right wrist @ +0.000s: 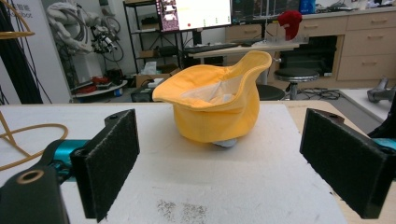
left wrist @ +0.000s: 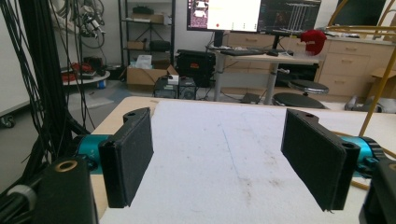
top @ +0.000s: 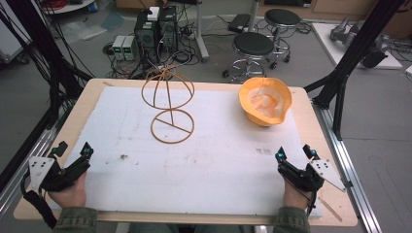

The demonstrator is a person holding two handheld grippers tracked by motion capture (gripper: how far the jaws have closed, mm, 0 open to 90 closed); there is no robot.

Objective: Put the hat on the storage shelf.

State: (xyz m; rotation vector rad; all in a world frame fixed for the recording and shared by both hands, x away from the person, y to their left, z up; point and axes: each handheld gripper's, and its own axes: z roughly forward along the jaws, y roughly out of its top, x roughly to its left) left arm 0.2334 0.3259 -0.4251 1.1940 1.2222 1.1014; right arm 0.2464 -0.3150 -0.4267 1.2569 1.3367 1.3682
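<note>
Both grippers parked at near tabletop (top: 301, 99) corners, left gripper (top: 73, 162) and right gripper (top: 294, 162) with jaws apart, empty. Yellow hat (top: 265, 101) rests crown-down far right; wire stand (top: 167, 104) mid-back, probably meant to carry it

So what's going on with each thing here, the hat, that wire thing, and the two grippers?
Yellow hat: upside down on the white mat, opening up, untouched.
Wire stand: upright on the mat, nothing on it.
Left gripper: open, holding nothing.
Right gripper: open, holding nothing.
</note>
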